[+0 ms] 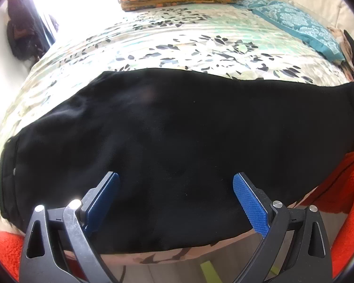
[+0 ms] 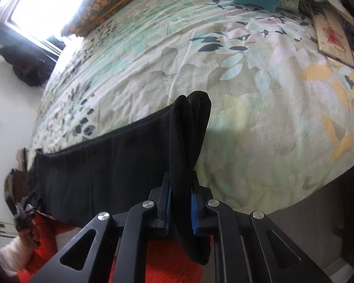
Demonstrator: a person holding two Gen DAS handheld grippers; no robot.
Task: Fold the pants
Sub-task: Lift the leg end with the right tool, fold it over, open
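Two grippers are working over the black fabric pants (image 1: 177, 127) lying across the floral-sheeted bed (image 2: 247, 108): the left gripper (image 1: 175, 200) is hovering with jaws apart, the right gripper (image 2: 180, 198) is clamping a bunched end.

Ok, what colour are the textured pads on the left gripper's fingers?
Blue, on black fingers; the ribbed pads of the left gripper show best in the left wrist view.

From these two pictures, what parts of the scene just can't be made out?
- Black pants, left wrist view: seams and folds lost in uniform dark; the right end runs off the frame edge.
- Pants, right wrist view: the gripped end is covered by the right gripper.
- Card on the bed, right wrist view: print too small.
- Window: washed out by glare.
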